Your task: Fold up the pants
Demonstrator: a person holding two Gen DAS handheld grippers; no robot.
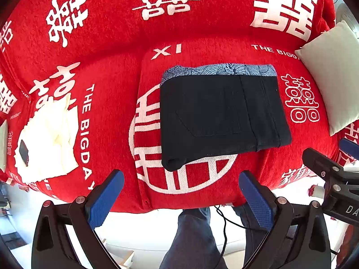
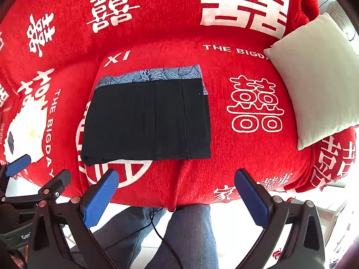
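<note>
Black pants [image 1: 219,116] lie folded into a flat rectangle on the red sofa seat [image 1: 107,103], on top of a blue patterned folded cloth [image 1: 219,70] whose far edge shows. They also show in the right wrist view [image 2: 148,121]. My left gripper [image 1: 181,198] is open and empty, held back from the near edge of the pants. My right gripper [image 2: 177,197] is open and empty, also held off the seat's front edge. Neither touches the pants.
A white cushion [image 2: 314,76] leans at the right end of the sofa. A cream folded cloth [image 1: 47,141] with a dark phone [image 1: 23,152] on it lies at the left. The person's legs [image 2: 190,235] and a black cable [image 1: 224,228] are below.
</note>
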